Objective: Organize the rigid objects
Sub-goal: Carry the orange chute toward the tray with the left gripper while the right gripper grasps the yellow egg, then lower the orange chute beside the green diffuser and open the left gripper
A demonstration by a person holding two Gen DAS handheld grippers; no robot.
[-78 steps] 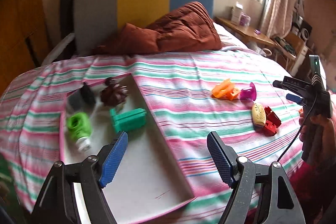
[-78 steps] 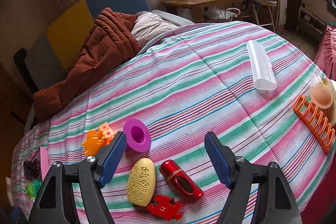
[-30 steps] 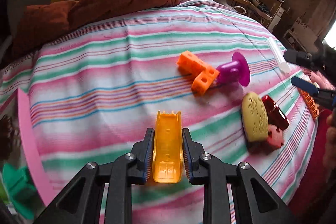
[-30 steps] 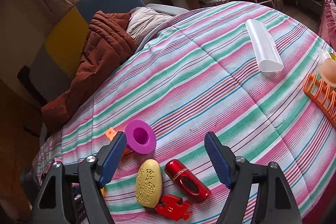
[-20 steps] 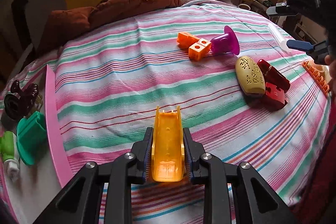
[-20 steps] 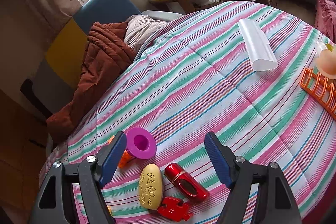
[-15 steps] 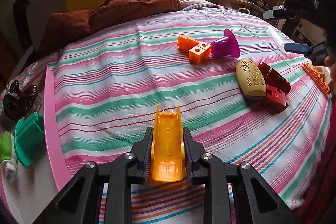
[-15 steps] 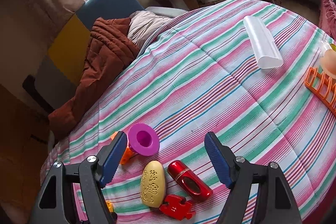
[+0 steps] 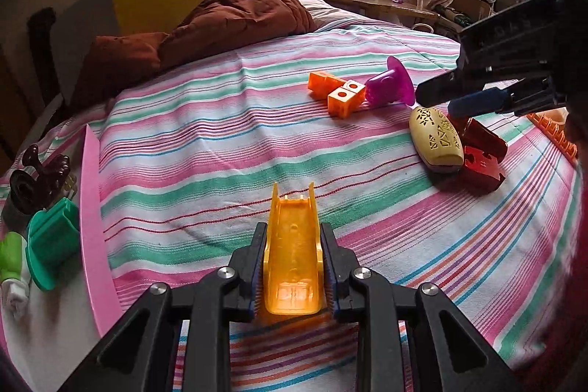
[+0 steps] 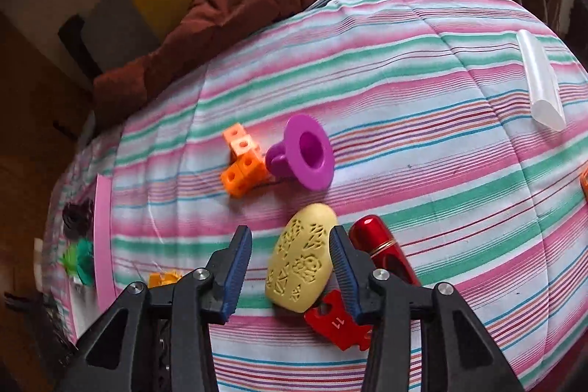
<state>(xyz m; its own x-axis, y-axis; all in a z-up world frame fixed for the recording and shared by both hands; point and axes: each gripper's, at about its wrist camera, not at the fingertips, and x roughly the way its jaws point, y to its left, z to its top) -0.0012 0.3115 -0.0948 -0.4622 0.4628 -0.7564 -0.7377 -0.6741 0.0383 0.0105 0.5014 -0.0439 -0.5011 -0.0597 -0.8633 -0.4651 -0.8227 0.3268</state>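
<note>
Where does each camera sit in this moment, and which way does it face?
Left wrist: rides the left claw, looking along it across the striped bed toward the window; the claw is shut on the orange slide piece, and the right claw enters at right.
Right wrist: rides the right claw, angled down at the bed; its jaws are closing around the yellow oval, not yet gripping.
Shared: yellow oval, purple funnel, orange cubes, pink tray.
</note>
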